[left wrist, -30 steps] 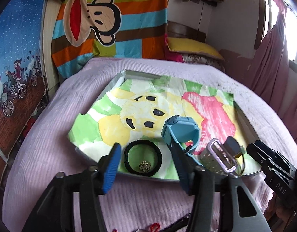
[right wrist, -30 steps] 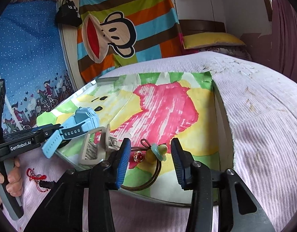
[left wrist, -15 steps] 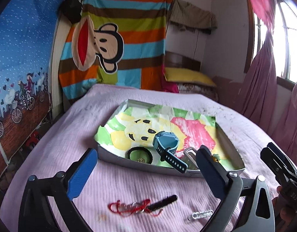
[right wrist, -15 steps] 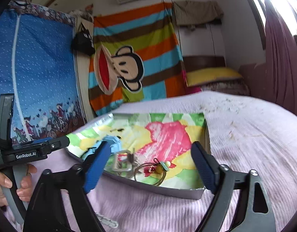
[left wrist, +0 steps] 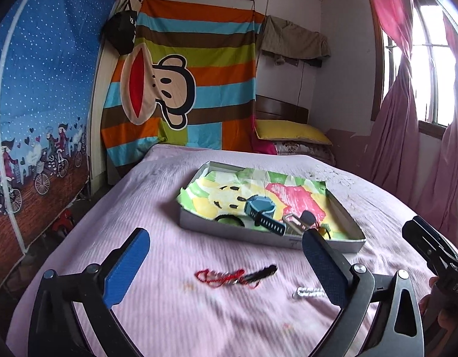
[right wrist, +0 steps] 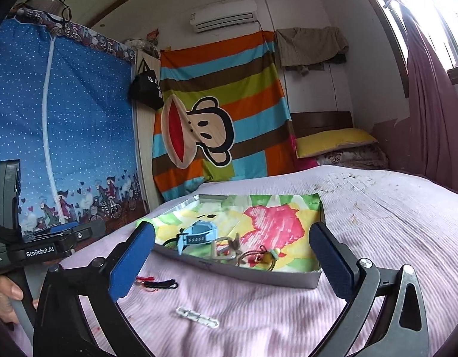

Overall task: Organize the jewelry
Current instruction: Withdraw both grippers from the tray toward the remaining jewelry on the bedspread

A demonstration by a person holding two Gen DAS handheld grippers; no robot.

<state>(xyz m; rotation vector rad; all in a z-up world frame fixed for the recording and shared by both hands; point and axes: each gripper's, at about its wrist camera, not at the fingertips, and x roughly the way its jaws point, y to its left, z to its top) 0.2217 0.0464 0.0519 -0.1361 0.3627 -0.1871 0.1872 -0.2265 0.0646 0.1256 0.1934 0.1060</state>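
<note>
left gripper (left wrist: 226, 270) spread; right gripper (right wrist: 235, 261) spread | tray (left wrist: 229, 232): blue watch (left wrist: 258, 206), bracelets

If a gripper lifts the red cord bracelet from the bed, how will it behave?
The red cord bracelet lies in loose, uneven loops on the bedspread, so it is probably floppy and would dangle. It looks thin, so likely light. Its dark tassel end may trail.
</note>
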